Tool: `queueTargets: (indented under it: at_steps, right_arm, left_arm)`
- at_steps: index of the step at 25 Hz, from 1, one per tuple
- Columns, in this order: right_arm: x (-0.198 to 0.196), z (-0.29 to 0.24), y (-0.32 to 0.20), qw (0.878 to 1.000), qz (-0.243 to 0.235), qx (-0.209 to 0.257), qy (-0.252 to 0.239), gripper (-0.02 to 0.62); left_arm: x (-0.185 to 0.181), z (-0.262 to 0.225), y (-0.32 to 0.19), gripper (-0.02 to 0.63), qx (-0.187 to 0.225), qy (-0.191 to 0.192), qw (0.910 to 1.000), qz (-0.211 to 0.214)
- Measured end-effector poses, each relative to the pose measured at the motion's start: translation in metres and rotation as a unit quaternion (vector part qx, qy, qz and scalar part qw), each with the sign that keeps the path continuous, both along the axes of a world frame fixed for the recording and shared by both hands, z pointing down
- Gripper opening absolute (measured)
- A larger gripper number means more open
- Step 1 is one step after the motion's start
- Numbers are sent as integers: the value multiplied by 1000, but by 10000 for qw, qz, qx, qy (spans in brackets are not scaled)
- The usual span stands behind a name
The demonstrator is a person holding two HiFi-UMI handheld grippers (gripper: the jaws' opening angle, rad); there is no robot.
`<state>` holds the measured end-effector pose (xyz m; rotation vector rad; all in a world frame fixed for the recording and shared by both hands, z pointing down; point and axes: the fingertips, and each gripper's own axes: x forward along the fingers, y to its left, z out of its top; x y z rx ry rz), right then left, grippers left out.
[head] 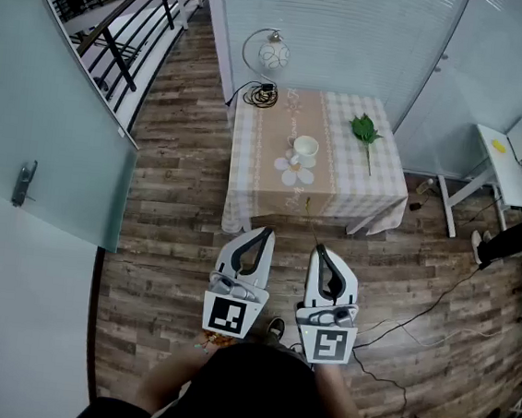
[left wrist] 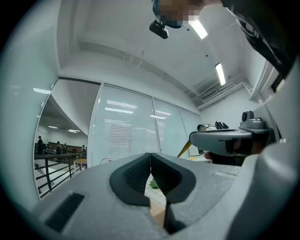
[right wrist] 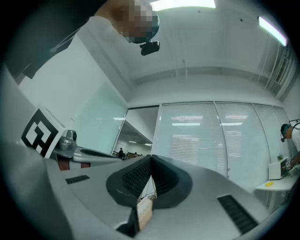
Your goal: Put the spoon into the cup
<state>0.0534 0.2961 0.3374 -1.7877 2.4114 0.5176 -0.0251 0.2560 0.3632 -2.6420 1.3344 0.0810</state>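
I am standing well back from the tabletop [head: 375, 183], and both gripper views are tilting upward, showing almost none of it. The left tool [head: 267, 234] and right tool [head: 319, 250] are each sitting with jaws pressed together on nothing. Reaching in like that, I am risking shoving the spoon or tipping the cup [head: 305, 147], which is standing near the tabletop's middle. A thin sliver [head: 307, 202] by the front edge may be the spoon, but I am failing to tell.
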Motion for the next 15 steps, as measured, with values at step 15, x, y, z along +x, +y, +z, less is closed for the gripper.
queueTargets:
  at_steps: [15]
  right_arm:
    - [30,20,-16,9978,-616,-227,-134,8]
  left_arm:
    - [39,11,-4,17,-197,-156,9995,-207]
